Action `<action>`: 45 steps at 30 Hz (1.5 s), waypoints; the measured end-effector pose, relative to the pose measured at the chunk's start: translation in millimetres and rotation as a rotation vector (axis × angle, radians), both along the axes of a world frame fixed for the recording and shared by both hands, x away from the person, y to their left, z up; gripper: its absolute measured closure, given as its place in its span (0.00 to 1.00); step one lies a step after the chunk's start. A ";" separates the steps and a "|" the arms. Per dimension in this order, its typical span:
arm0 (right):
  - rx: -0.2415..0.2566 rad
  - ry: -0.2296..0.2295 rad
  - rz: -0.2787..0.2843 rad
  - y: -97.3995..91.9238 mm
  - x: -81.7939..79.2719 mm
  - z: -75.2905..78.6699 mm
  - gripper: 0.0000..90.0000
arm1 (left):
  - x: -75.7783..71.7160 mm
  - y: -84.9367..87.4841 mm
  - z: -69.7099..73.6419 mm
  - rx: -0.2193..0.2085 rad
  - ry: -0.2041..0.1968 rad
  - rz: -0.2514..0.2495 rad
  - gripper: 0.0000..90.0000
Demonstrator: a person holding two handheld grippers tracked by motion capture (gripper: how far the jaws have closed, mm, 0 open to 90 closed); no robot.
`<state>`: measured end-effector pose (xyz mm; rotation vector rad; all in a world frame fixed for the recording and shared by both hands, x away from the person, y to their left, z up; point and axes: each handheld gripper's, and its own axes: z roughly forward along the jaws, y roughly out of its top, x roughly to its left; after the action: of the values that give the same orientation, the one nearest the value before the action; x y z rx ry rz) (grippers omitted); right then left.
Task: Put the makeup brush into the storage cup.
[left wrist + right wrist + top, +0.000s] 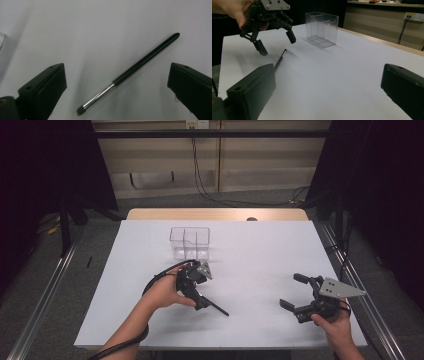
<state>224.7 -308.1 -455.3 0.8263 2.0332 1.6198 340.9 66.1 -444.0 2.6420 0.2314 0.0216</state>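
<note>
Left tongs [115,92] wide open over brush [130,73].

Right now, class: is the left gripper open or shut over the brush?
Open. The left gripper has its jaws spread wide on either side of the makeup brush, which lies flat on the white table, untouched.

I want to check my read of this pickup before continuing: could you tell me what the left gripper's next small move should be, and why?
Probably lower the left gripper straight down and close it on the brush. Its jaws stand open on either side of the brush, which lies flat on the white table, untouched. The handle crosses the gap at a slant, so a slight wrist turn first may give a squarer grip.
</note>
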 end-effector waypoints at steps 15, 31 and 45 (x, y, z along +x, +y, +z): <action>0.000 0.000 0.003 -0.2 0.0 -0.2 0.00 | 1.4 -4.1 -5.4 0.071 0.042 -0.083 0.38; -0.002 0.005 0.005 -0.5 0.6 -1.2 0.00 | 0.3 -8.4 -9.4 0.083 0.133 -0.159 0.78; -0.010 0.007 0.006 -1.0 0.2 -2.0 0.00 | -1.9 -5.8 -11.3 0.059 0.142 -0.170 0.78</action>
<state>224.9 -309.1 -457.3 0.8242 2.0487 1.6108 338.9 60.2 -455.3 2.7154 0.0534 -0.2191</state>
